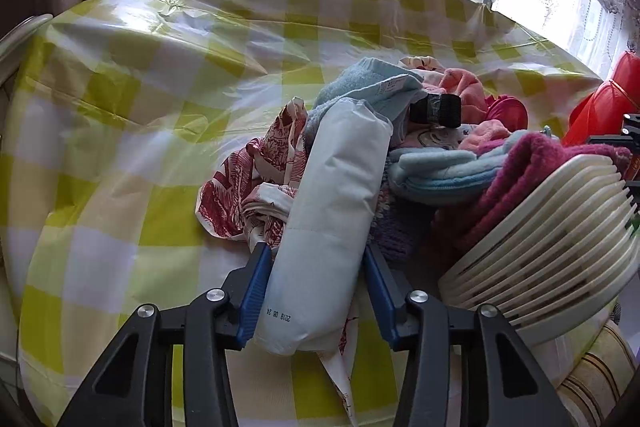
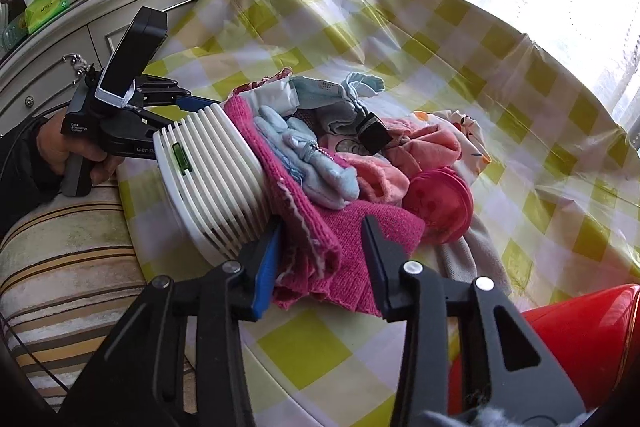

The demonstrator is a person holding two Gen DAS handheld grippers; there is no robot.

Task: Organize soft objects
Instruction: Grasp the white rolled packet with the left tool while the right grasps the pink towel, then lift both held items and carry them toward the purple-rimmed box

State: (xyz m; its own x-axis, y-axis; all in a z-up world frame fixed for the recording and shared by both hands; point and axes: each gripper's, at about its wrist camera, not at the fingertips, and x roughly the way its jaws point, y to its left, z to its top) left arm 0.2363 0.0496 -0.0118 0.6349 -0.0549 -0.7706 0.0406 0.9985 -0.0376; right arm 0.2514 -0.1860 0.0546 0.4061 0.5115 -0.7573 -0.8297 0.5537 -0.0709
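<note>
A pile of soft things spills from a white slatted basket (image 1: 552, 239) tipped on its side on the checked table. My left gripper (image 1: 316, 255) is shut on a pale blue soft pack (image 1: 332, 211), both blue pads against its sides. A red-and-white patterned cloth (image 1: 244, 195) lies under it. The pile holds blue towels (image 1: 432, 171), pink cloths (image 2: 420, 147) and a round pink pouch (image 2: 440, 203). My right gripper (image 2: 324, 251) is open, its fingers either side of a magenta knit cloth (image 2: 344, 247) hanging out of the basket (image 2: 216, 183). The left gripper also shows in the right wrist view (image 2: 192, 103), behind the basket.
The table carries a yellow-and-white checked plastic cover (image 1: 140, 147). A red plastic container (image 2: 580, 339) stands at the near right. A striped cushion (image 2: 64, 267) lies at the near left. A black clip (image 2: 374, 137) sits in the pile. A cabinet (image 2: 80, 43) stands at the left.
</note>
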